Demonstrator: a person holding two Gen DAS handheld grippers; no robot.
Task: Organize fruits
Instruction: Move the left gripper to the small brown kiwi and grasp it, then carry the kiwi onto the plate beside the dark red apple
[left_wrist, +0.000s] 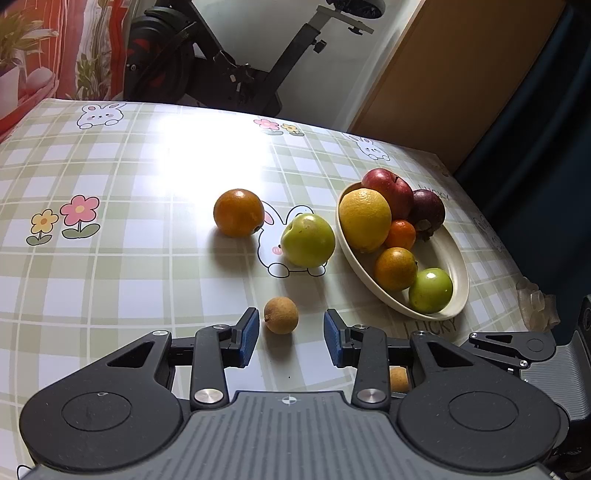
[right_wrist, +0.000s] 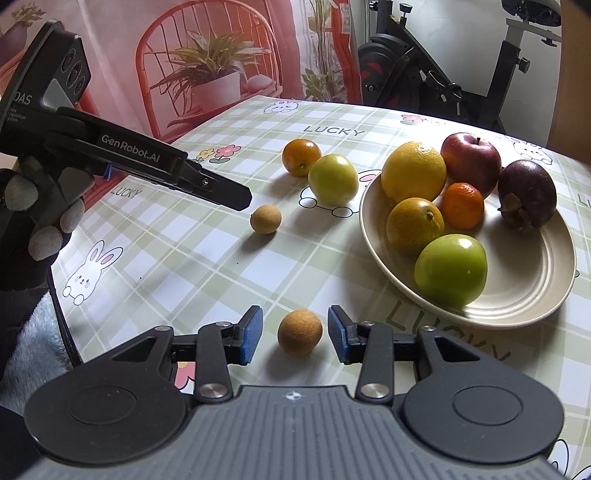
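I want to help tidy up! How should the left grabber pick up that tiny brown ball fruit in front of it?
Pinch the small brown fruit across its round middle, coming straight forward and low over the table. It sits alone just ahead of the open left gripper, roughly centred between the blue pads, so probably no turning is needed.

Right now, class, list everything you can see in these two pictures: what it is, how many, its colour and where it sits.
plate: 1, cream, on the table's right side
yellow citrus: 1, on the plate
red apple: 1, on the plate, at the back
mangosteen: 1, dark purple, on the plate
small oranges: 2, on the plate
green fruit: 2, one on the plate, one on the cloth
orange: 1, on the cloth beside the loose green fruit
longans: 2, tan, on the cloth, one before each gripper
tablecloth: 1, green check with rabbits
exercise bike: 1, black, behind the table
left hand-held gripper: open
right hand-held gripper: open
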